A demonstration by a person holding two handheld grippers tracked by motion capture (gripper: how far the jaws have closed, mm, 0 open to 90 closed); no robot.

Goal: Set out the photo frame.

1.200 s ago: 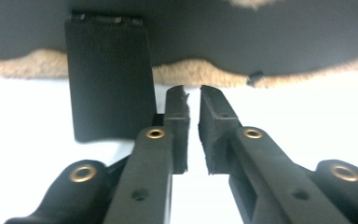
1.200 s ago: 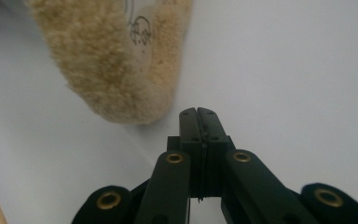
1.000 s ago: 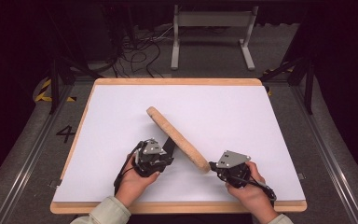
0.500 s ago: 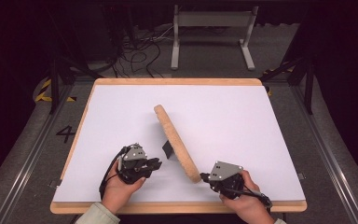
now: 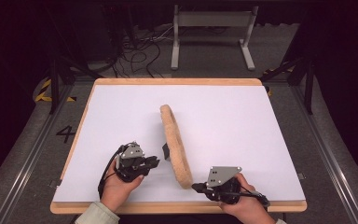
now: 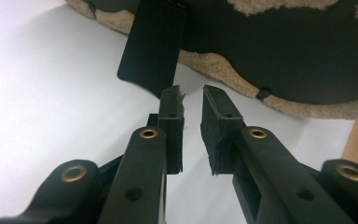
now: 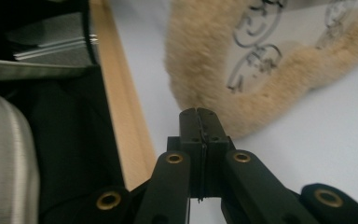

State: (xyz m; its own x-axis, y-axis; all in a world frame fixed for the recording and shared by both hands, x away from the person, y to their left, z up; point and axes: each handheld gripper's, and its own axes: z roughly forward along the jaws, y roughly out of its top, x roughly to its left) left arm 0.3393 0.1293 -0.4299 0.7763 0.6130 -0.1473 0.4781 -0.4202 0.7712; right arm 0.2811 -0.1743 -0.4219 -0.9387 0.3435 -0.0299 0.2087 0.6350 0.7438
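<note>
The white table top (image 5: 121,116) is evenly and brightly lit from above, while the surroundings along the upper edge and sides stay dim. In the right gripper view the fleece-edged piece (image 7: 223,88) at upper centre is blurred; its own jaws are sharp.

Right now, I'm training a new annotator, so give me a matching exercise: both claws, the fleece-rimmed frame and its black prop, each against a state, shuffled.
Things:
1. left claw
2. right claw
3. fleece-rimmed frame
4. black prop

States:
A. jaws pressed together, nothing held
B. standing on its edge
C. jaws slightly apart, nothing between
D. leaning out from the frame's dark back

Pairs: 1-C, 2-A, 3-B, 4-D
</note>
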